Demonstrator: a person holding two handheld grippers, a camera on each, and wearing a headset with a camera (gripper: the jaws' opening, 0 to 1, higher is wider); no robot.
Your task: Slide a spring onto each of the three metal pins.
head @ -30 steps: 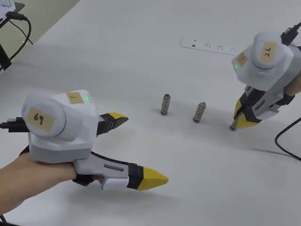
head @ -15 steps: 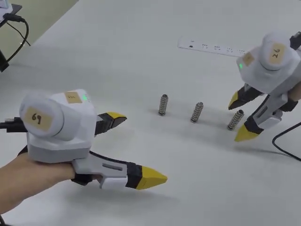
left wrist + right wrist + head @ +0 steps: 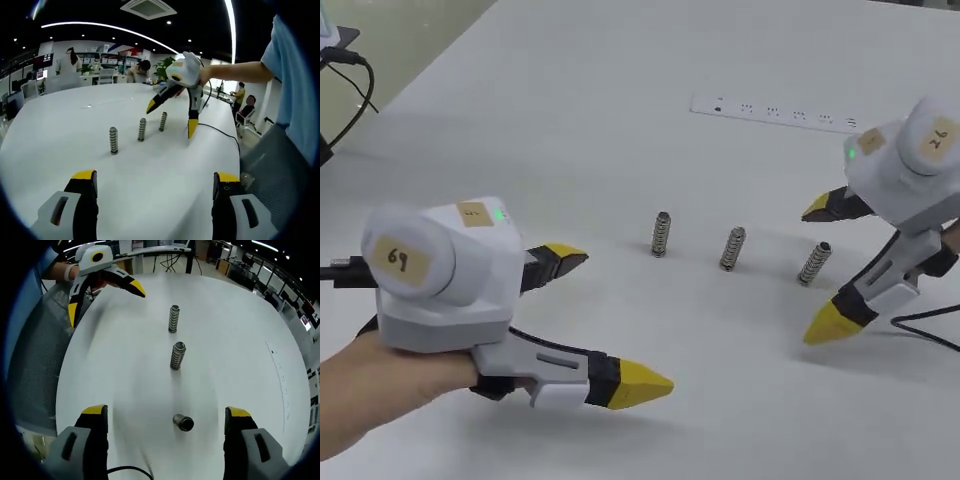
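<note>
Head view: right gripper (image 3: 821,267) and left gripper (image 3: 615,320) jaws spread, both empty. Risk: a sideways move of the right gripper could knock the adjacent end spring (image 3: 814,263) askew.

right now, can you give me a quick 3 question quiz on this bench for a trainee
1. True or false: the right gripper is shut on a spring.
2. How many springs stand on the table? A one, B two, C three.
3. Fill in: beyond the springs lies a white ____.

Key: 1 false, its jaws are wide open; 2 C; 3 power strip.
</note>
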